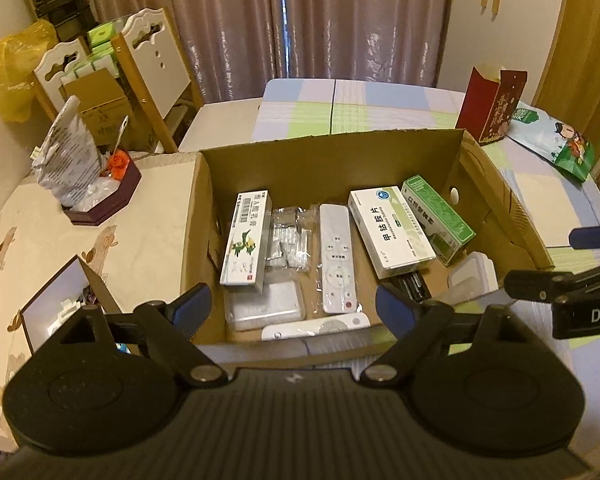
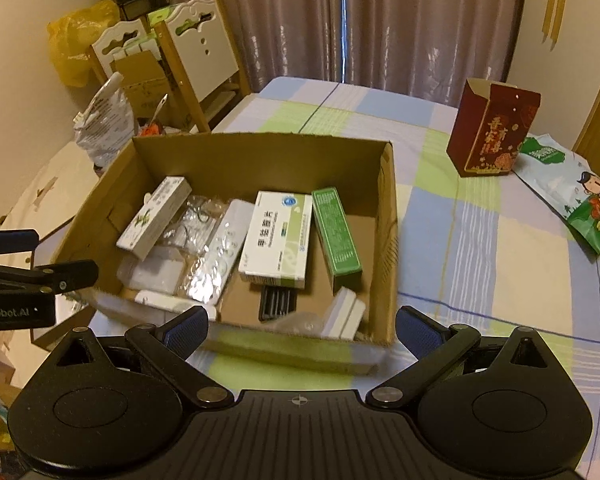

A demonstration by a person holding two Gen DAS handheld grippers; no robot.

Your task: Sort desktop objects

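Both claws hang released and empty over the near edge of the cardboard box (image 1: 328, 152). Seen from the left wrist camera, the left gripper (image 1: 294, 310) fills the bottom of the frame, its blue-padded fingers (image 1: 192, 306) spread wide with nothing between them. From the right wrist camera, the right gripper (image 2: 302, 326) sits the same way at the bottom, fingers (image 2: 188, 328) splayed apart and bare. Each claw shows at the edge of the other's view: the left one pokes in at the left edge of the right wrist picture.

Just beyond the fingertips, the open box takes up the middle of both frames, resting on the checked tablecloth (image 2: 480, 240). Inside, at centre left, a long white medicine box (image 1: 247, 238) leans over a clear plastic case (image 1: 266, 308). Beside it lies a crinkled clear packet (image 1: 290, 238), then a white remote (image 1: 337, 258) lying lengthwise. Right of centre sits a white-and-green pill box (image 1: 390, 230), touching a green carton (image 1: 438, 218) against the right wall. A second white remote (image 1: 316, 326) lies crosswise along the near wall, and a black item (image 2: 278, 300) shows from under the pill box.

Farther out, a red paper bag (image 2: 494, 132) stands upright at upper right, with a green cartoon-printed pouch (image 2: 576, 196) lying just beside it. At upper left are a silvery plastic bag (image 1: 66, 160) and white-backed chairs (image 1: 154, 64) before the curtain (image 1: 320, 20).
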